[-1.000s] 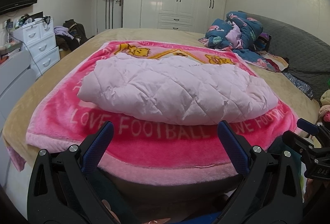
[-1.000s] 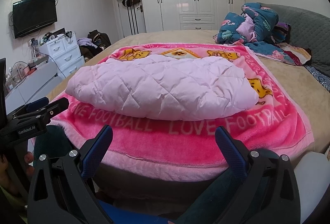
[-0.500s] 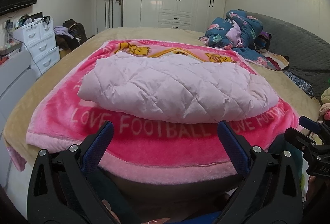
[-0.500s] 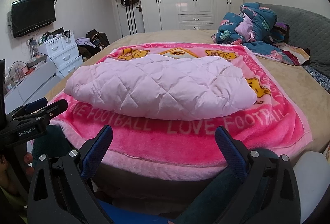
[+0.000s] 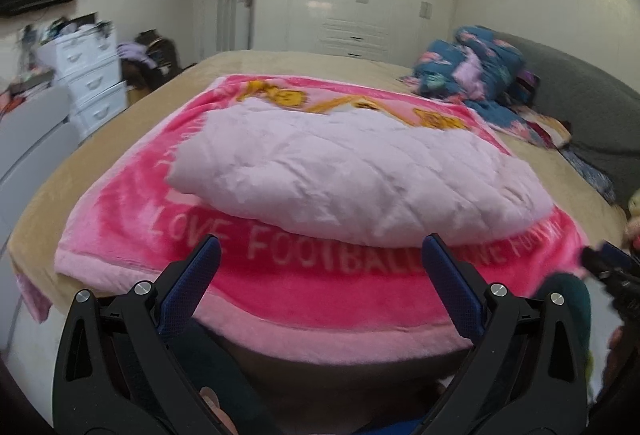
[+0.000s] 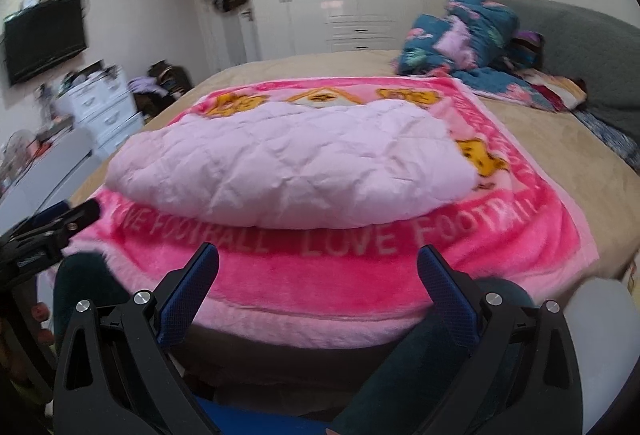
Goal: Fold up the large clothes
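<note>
Bedroom, tan bed (image 5: 100,155) with pink blanket (image 5: 320,287) spread across it. Quilted pink garment (image 5: 352,175) lies on blanket's middle, already bundled into thick slab, long axis running left-right across both views. Garment sits ahead of both tongs, beyond blanket's near hem, not touched. Left gripper (image 5: 320,267) lines up with garment's right half, right gripper (image 6: 318,267) with its middle; neither clearly nearer. Both tongs spread wide, empty, touching nothing. Likely next: reach forward over hem to garment's near edge.
</note>
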`<act>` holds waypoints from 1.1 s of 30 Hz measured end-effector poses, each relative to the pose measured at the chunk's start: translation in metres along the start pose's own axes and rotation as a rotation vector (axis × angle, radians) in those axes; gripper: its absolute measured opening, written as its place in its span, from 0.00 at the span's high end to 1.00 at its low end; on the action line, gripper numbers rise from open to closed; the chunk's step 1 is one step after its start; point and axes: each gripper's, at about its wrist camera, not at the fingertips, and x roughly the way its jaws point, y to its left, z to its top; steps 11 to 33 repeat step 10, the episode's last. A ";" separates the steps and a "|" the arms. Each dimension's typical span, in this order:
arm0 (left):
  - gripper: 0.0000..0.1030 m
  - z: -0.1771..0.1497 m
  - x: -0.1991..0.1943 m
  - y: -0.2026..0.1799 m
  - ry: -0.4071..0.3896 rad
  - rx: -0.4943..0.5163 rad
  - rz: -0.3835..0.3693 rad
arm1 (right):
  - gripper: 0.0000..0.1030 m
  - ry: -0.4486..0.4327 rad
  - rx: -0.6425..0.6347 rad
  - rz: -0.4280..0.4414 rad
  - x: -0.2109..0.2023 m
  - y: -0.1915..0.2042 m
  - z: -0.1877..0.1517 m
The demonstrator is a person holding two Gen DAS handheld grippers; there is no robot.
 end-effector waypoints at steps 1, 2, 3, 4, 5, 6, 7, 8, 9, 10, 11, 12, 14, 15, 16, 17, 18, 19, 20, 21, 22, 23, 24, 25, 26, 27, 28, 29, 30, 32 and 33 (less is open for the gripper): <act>0.09 0.002 0.005 0.007 0.007 -0.012 0.017 | 0.04 -0.011 0.029 -0.029 -0.002 -0.011 0.001; 0.09 0.005 0.011 0.017 0.018 -0.021 0.043 | 0.04 -0.019 0.064 -0.061 -0.003 -0.026 0.002; 0.09 0.007 0.019 0.029 0.026 -0.036 0.085 | 0.04 -0.022 0.095 -0.089 -0.003 -0.040 0.003; 0.09 0.010 0.026 0.040 0.035 -0.056 0.115 | 0.04 -0.024 0.120 -0.124 -0.004 -0.055 0.004; 0.09 0.014 0.034 0.056 0.052 -0.083 0.142 | 0.04 -0.028 0.145 -0.171 -0.004 -0.072 0.004; 0.09 0.018 0.043 0.075 0.065 -0.117 0.173 | 0.04 -0.020 0.193 -0.239 -0.003 -0.098 0.003; 0.09 0.022 0.051 0.094 0.074 -0.143 0.206 | 0.04 -0.013 0.248 -0.284 -0.003 -0.124 0.001; 0.09 0.026 0.058 0.112 0.086 -0.164 0.243 | 0.04 -0.016 0.311 -0.336 -0.004 -0.154 -0.003; 0.09 0.030 0.063 0.128 0.090 -0.183 0.278 | 0.04 -0.005 0.361 -0.387 -0.003 -0.179 -0.008; 0.09 0.037 0.071 0.153 0.083 -0.206 0.330 | 0.04 0.014 0.428 -0.454 -0.004 -0.211 -0.017; 0.09 0.037 0.071 0.153 0.083 -0.206 0.330 | 0.04 0.014 0.428 -0.454 -0.004 -0.211 -0.017; 0.09 0.037 0.071 0.153 0.083 -0.206 0.330 | 0.04 0.014 0.428 -0.454 -0.004 -0.211 -0.017; 0.09 0.037 0.071 0.153 0.083 -0.206 0.330 | 0.04 0.014 0.428 -0.454 -0.004 -0.211 -0.017; 0.09 0.037 0.071 0.153 0.083 -0.206 0.330 | 0.04 0.014 0.428 -0.454 -0.004 -0.211 -0.017; 0.09 0.037 0.071 0.153 0.083 -0.206 0.330 | 0.04 0.014 0.428 -0.454 -0.004 -0.211 -0.017; 0.09 0.037 0.071 0.153 0.083 -0.206 0.330 | 0.04 0.014 0.428 -0.454 -0.004 -0.211 -0.017; 0.09 0.037 0.071 0.153 0.083 -0.206 0.330 | 0.04 0.014 0.428 -0.454 -0.004 -0.211 -0.017; 0.09 0.037 0.071 0.153 0.083 -0.206 0.330 | 0.04 0.014 0.428 -0.454 -0.004 -0.211 -0.017; 0.09 0.037 0.071 0.153 0.083 -0.206 0.330 | 0.04 0.014 0.428 -0.454 -0.004 -0.211 -0.017; 0.09 0.037 0.071 0.153 0.083 -0.206 0.330 | 0.04 0.014 0.428 -0.454 -0.004 -0.211 -0.017; 0.09 0.037 0.071 0.153 0.083 -0.206 0.330 | 0.04 0.014 0.428 -0.454 -0.004 -0.211 -0.017; 0.09 0.037 0.071 0.153 0.083 -0.206 0.330 | 0.04 0.014 0.428 -0.454 -0.004 -0.211 -0.017; 0.09 0.037 0.071 0.153 0.083 -0.206 0.330 | 0.04 0.014 0.428 -0.454 -0.004 -0.211 -0.017; 0.09 0.037 0.071 0.153 0.083 -0.206 0.330 | 0.04 0.014 0.428 -0.454 -0.004 -0.211 -0.017; 0.09 0.037 0.071 0.153 0.083 -0.206 0.330 | 0.04 0.014 0.428 -0.454 -0.004 -0.211 -0.017; 0.09 0.037 0.071 0.153 0.083 -0.206 0.330 | 0.04 0.014 0.428 -0.454 -0.004 -0.211 -0.017; 0.09 0.037 0.071 0.153 0.083 -0.206 0.330 | 0.04 0.014 0.428 -0.454 -0.004 -0.211 -0.017; 0.09 0.037 0.071 0.153 0.083 -0.206 0.330 | 0.04 0.014 0.428 -0.454 -0.004 -0.211 -0.017; 0.09 0.037 0.071 0.153 0.083 -0.206 0.330 | 0.04 0.014 0.428 -0.454 -0.004 -0.211 -0.017; 0.09 0.037 0.071 0.153 0.083 -0.206 0.330 | 0.04 0.014 0.428 -0.454 -0.004 -0.211 -0.017; 0.09 0.037 0.071 0.153 0.083 -0.206 0.330 | 0.04 0.014 0.428 -0.454 -0.004 -0.211 -0.017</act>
